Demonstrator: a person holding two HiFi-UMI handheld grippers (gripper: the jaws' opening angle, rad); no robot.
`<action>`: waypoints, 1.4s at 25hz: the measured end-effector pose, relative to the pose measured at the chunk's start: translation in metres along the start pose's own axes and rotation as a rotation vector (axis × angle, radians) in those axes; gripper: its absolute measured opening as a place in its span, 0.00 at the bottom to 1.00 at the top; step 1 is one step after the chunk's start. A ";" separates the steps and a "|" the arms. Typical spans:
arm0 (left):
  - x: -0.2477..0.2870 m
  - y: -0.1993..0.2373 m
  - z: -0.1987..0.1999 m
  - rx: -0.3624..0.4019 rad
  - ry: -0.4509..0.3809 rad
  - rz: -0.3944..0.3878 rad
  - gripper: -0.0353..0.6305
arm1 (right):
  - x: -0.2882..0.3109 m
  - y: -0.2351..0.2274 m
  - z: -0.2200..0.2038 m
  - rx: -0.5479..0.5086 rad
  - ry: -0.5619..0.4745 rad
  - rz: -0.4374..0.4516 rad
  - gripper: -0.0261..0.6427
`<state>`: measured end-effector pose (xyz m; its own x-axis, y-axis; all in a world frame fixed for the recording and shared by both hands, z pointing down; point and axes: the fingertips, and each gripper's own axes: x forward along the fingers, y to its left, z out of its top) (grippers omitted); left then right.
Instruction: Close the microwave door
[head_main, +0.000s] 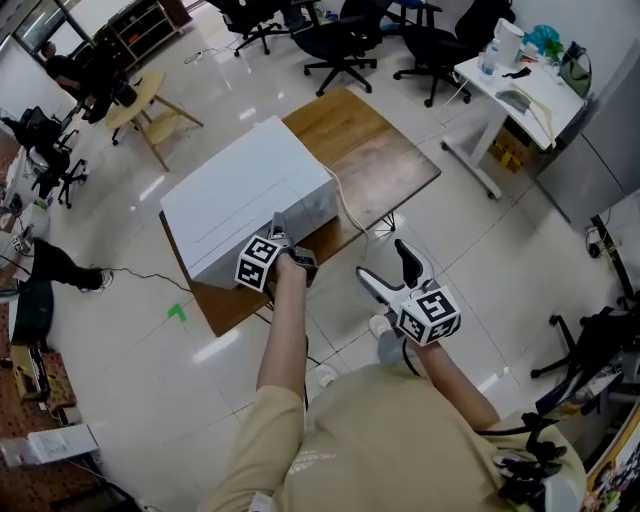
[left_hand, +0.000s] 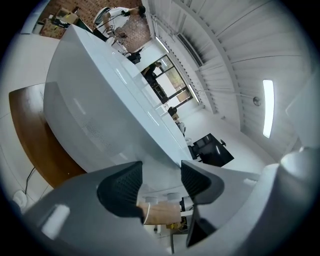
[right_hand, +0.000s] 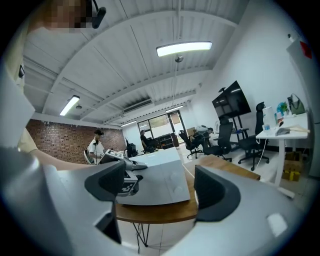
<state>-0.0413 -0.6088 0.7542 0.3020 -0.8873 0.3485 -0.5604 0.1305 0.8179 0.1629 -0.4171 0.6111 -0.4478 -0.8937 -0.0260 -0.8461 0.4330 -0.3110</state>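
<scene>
Microwave (head_main: 250, 190), head view: white box on the left part of a wooden table (head_main: 370, 150), front face toward the person. Left gripper (head_main: 279, 223) is at the front face near the right-hand corner, tips at the top front edge; can't tell from here whether they touch. Right gripper (head_main: 382, 260) is off the table edge, over the floor, well apart from the microwave, jaws spread wide with nothing between them. White cable runs off the microwave's right side across the table. Office chairs (head_main: 335, 40) and a white desk (head_main: 515, 95) sit beyond.

Left gripper view: microwave (left_hand: 100, 100) fills most of the frame, very close, white top running off toward the far wall. Left gripper (left_hand: 160, 167) jaws are partly apart with a narrow gap; pads press on nothing and only the white casing shows past them. Table (left_hand: 35, 135) edge is visible at the left.

Right gripper view: right gripper (right_hand: 160, 175) jaws wide apart and empty. Through the gap: microwave (right_hand: 155, 187) on the table (right_hand: 160, 212), front face looks flush with the body, two round knobs (right_hand: 176, 183) on it. Left gripper (right_hand: 142, 165) lies along the top front edge on the left. A person (right_hand: 95, 145) stands by the brick wall at the back.
</scene>
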 end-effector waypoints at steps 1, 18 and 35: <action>-0.004 0.001 -0.001 0.044 0.019 -0.019 0.42 | 0.003 0.010 -0.001 -0.001 0.001 0.011 0.67; -0.216 -0.060 0.079 0.792 -0.225 -0.243 0.40 | 0.055 0.092 0.006 0.003 0.011 0.247 0.67; -0.390 -0.057 0.119 1.134 -0.575 -0.186 0.55 | 0.043 0.228 0.002 -0.085 -0.002 0.312 0.67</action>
<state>-0.2191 -0.3230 0.5173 0.2307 -0.9508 -0.2069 -0.9711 -0.2114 -0.1110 -0.0483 -0.3570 0.5376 -0.6889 -0.7166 -0.1091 -0.6893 0.6942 -0.2075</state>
